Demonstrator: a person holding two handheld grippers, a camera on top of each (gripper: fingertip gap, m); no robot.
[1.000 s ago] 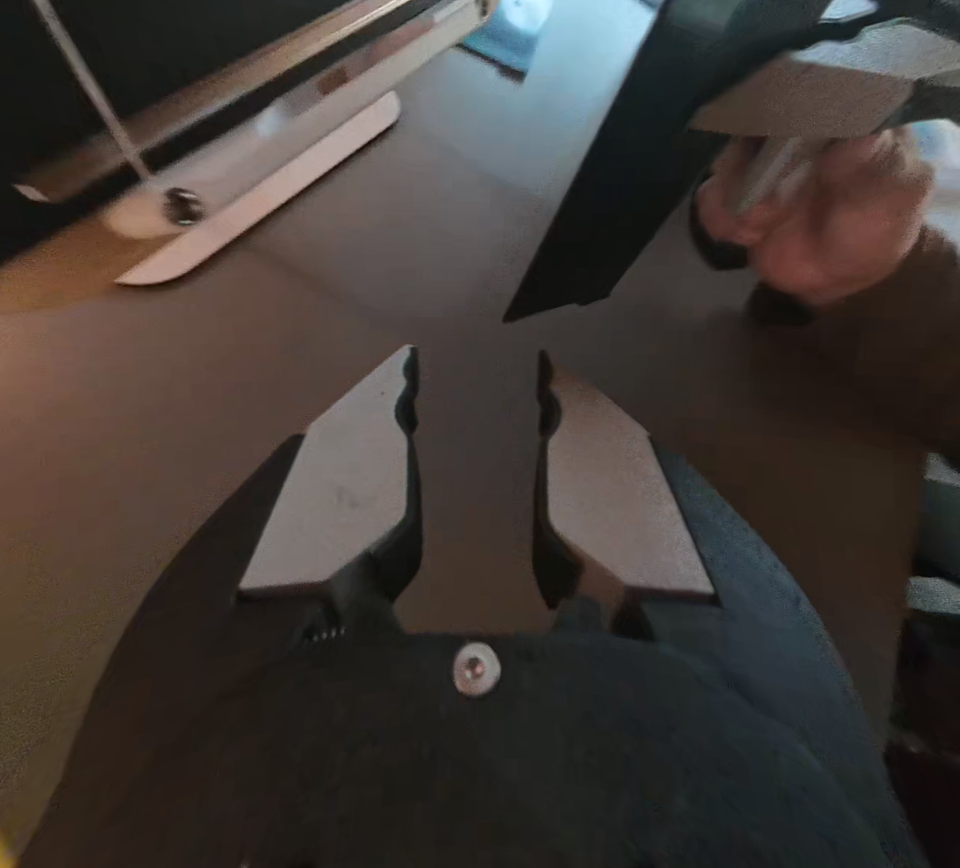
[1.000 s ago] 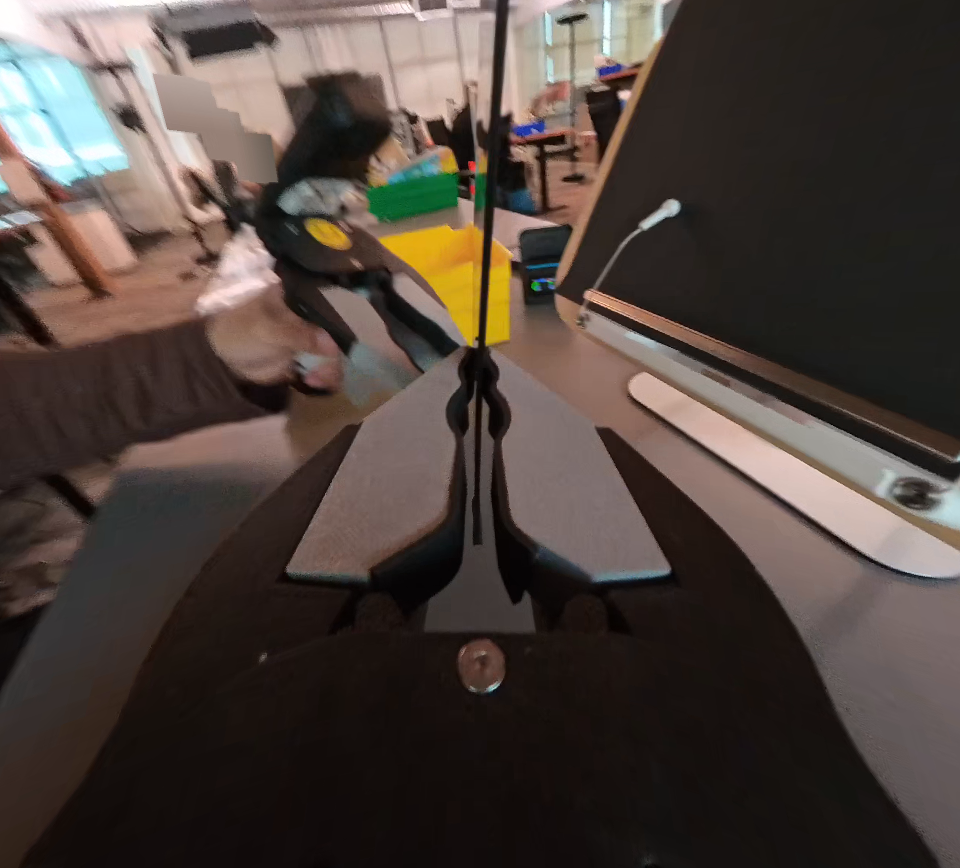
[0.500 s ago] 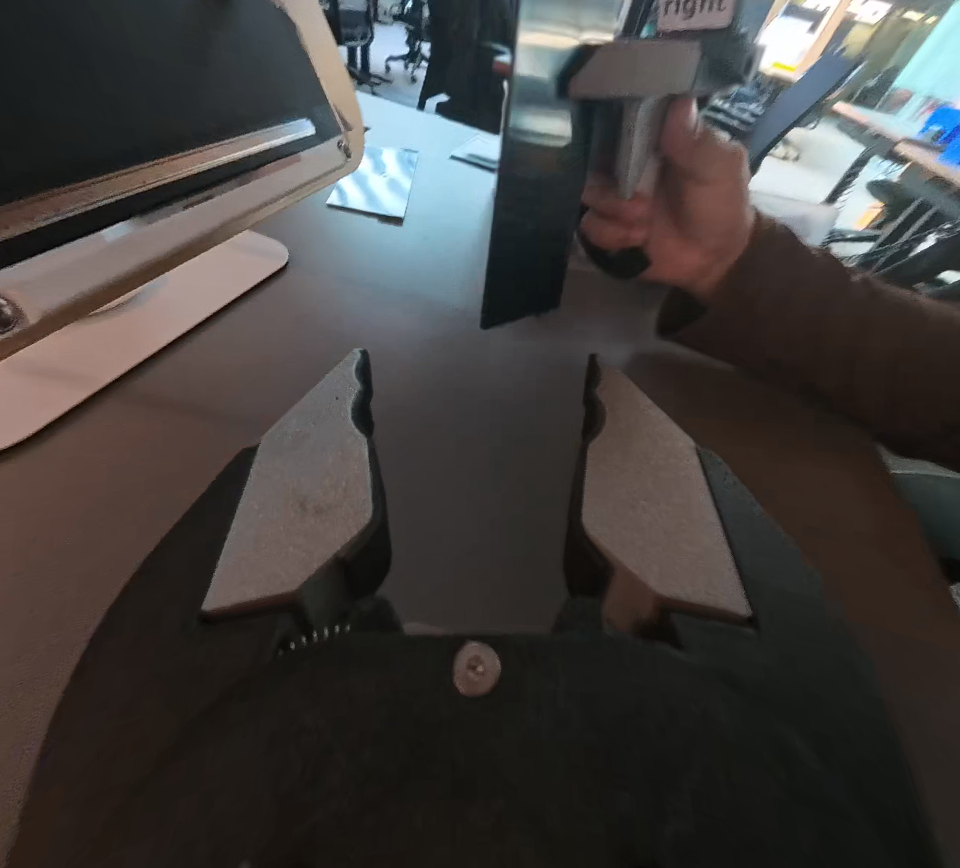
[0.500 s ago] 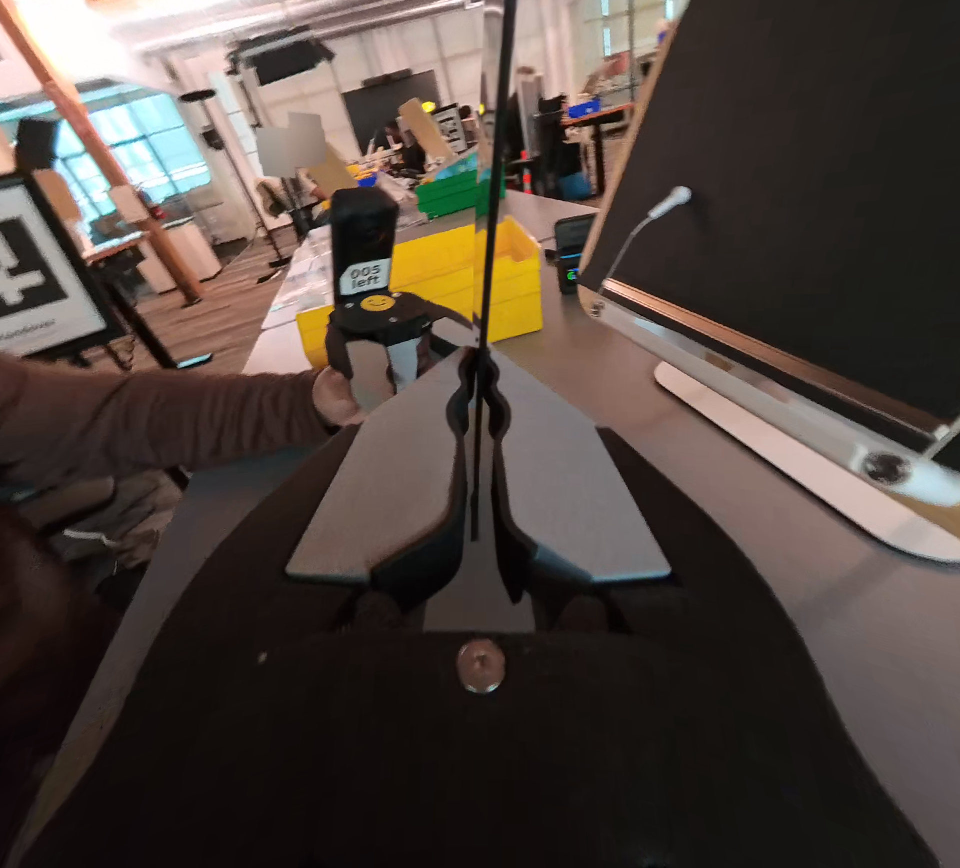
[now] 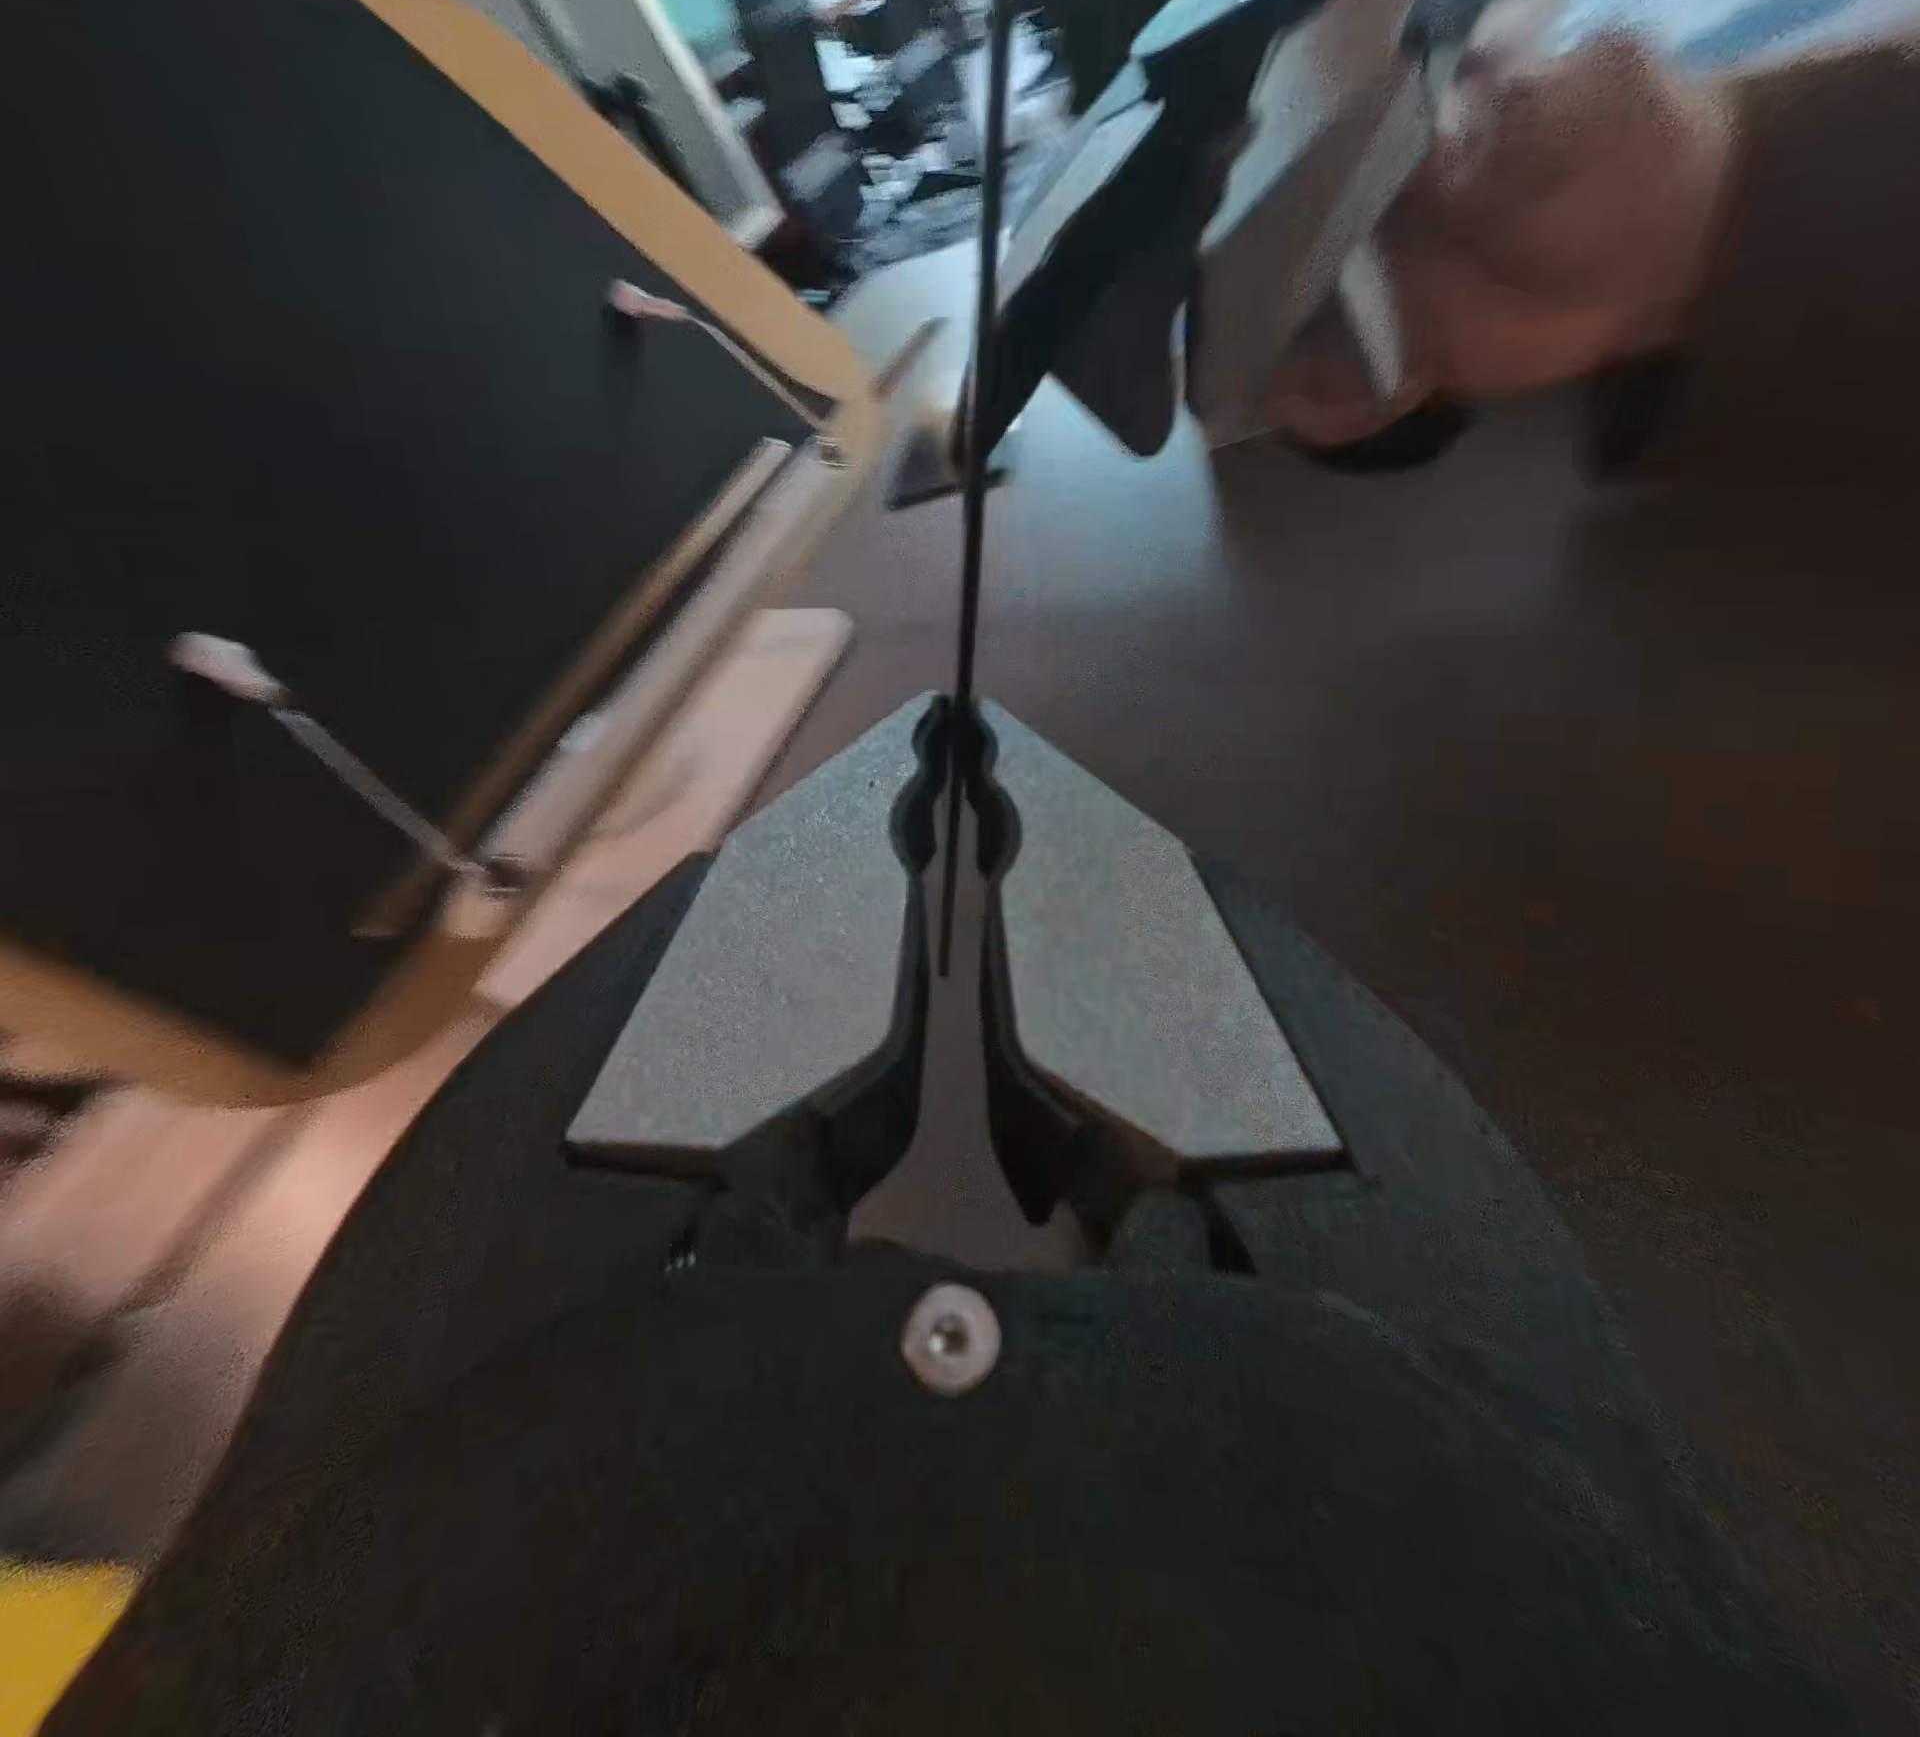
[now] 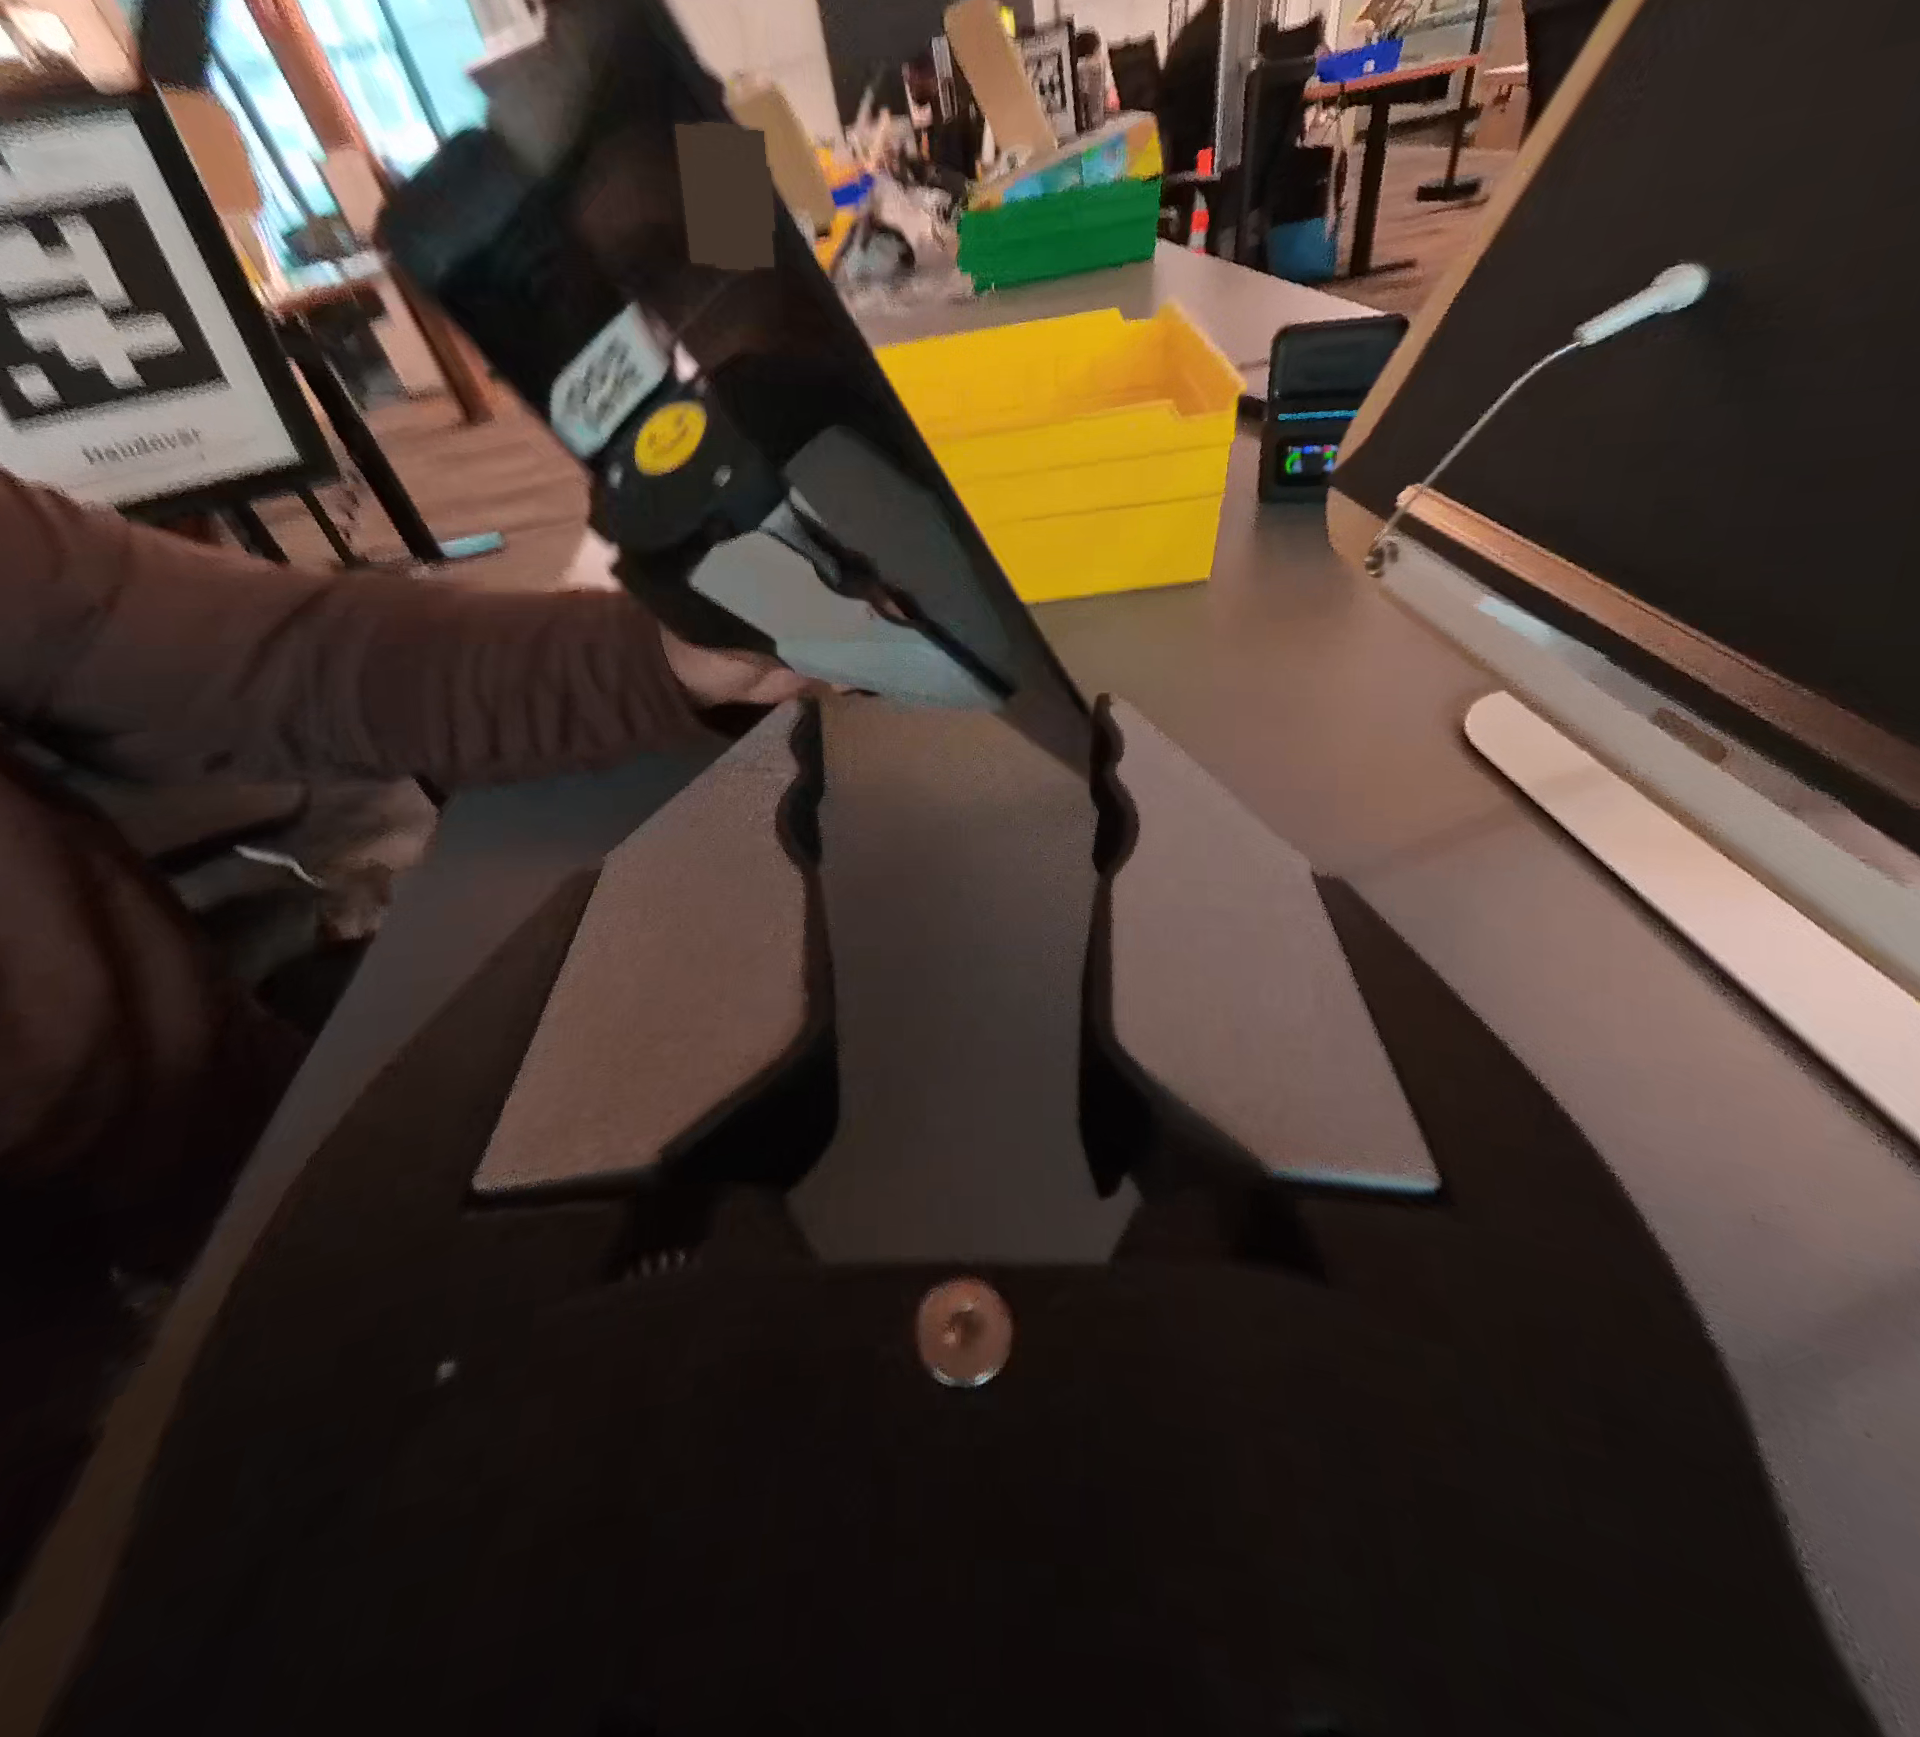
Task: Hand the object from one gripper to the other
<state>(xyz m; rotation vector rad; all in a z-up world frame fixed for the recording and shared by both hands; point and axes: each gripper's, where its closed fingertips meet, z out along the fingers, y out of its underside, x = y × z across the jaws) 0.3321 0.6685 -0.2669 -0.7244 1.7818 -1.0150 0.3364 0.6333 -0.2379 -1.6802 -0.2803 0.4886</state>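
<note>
The object is a thin, stiff black sheet. In the left wrist view I see it edge-on (image 5: pixel 982 233), rising from between my left gripper's (image 5: pixel 954 721) closed fingers. My left gripper is shut on its lower edge. In the right wrist view the sheet (image 6: pixel 831 399) shows as a broad dark panel tilted to the left, with the left gripper (image 6: pixel 935 659) clamped on it and a sleeved arm behind. My right gripper (image 6: pixel 956 731) is open and empty, and the sheet's lower corner lies just beyond its right fingertip. The right gripper shows blurred in the left wrist view (image 5: pixel 1195 233).
A black board on a silver stand (image 6: pixel 1662 337) stands at the right, and at the left in the left wrist view (image 5: pixel 312 440). A yellow bin (image 6: pixel 1081 440), a small black device (image 6: pixel 1320 409) and a green bin (image 6: pixel 1060 233) sit farther back on the grey table (image 6: pixel 1299 752). A marker sign (image 6: pixel 104 305) stands left.
The sheet has passed from my right gripper to my left. The left gripper closed on it; the right gripper opened and let go.
</note>
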